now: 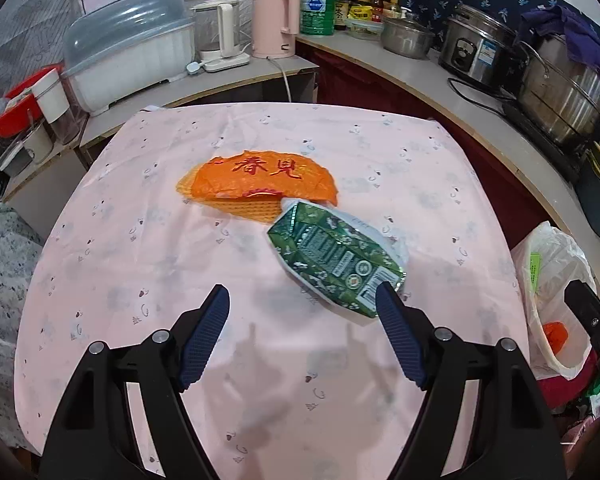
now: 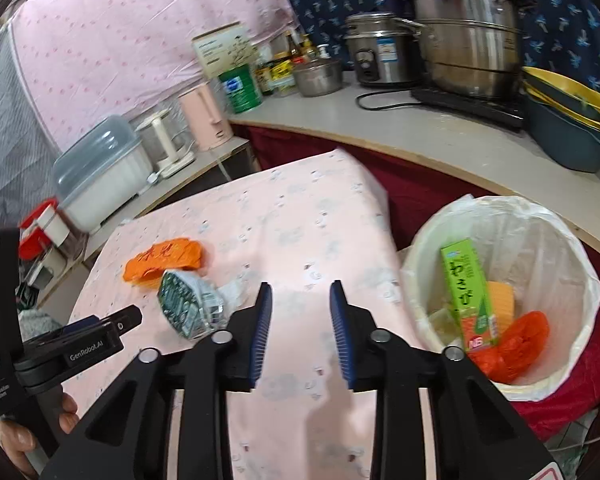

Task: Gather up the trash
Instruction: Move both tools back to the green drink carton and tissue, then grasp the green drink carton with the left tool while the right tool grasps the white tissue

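1. Pink cloth with a small scattered print covers the table point(image 1: 148, 240), and two pieces of trash lie near its middle.
2. An orange bag point(image 1: 260, 184) printed with red characters lies flat on the cloth, with an orange mesh edge showing under it.
3. Touching its near right edge is a crumpled green packet point(image 1: 332, 256), tilted toward the right side of the table.
4. The left gripper point(image 1: 302, 300) hangs over the cloth with its jaws spread wide and nothing between them; its right fingertip overlaps the near end of the green packet in the left wrist view, but I cannot tell whether they touch.
5. The right gripper point(image 2: 300, 292) is held above the table's right edge, jaws partly parted and empty.
6. Beside the table on that side stands a bin lined with a white bag point(image 2: 540, 216).
7. Inside it are a green wasabi box point(image 2: 466, 280) standing tilted, an orange-red plastic bag point(image 2: 520, 340) and a pale orange piece.
8. Kettles, pots and a rice cooker point(image 1: 476, 48) sit on the counter behind.
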Demonstrator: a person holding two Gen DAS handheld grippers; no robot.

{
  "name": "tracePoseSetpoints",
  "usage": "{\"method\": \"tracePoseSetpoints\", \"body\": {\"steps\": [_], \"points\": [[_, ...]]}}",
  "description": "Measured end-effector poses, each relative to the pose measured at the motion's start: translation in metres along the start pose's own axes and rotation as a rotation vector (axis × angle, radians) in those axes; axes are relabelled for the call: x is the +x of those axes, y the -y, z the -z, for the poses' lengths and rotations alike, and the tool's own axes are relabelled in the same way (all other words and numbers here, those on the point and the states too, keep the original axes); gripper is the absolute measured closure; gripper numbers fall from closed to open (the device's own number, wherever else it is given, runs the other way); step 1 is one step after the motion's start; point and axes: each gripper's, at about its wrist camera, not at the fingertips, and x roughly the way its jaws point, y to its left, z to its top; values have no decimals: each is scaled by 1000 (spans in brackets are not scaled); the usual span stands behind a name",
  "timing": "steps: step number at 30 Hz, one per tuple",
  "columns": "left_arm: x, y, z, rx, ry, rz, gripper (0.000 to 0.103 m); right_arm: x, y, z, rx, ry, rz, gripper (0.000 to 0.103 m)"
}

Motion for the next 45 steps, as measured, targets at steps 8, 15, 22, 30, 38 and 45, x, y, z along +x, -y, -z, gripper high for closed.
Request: {"method": "tracePoseSetpoints", "body": {"steps": [8, 15, 22, 30, 38, 45], "points": [[11, -36, -2, -57, -20, -6, 31, 41, -39, 9, -45, -92, -87, 91], [25, -53, -5, -97, -53, 36, 31, 77, -64, 8, -78, -143, -119, 92], [40, -58, -11, -137, -82, 73, 30, 113, -71, 8, -70, -192, -121, 92], [55, -54, -19, -161, -101, 104, 25, 115, -100, 29, -151, -290, -284, 92], [77, -32, -25, -133, -128, 115, 20, 120, -93, 31, -119, -308, -306, 92], [101, -14, -29, -101, -186, 86, 19, 119, -88, 34, -128, -321, -288, 91]]}}
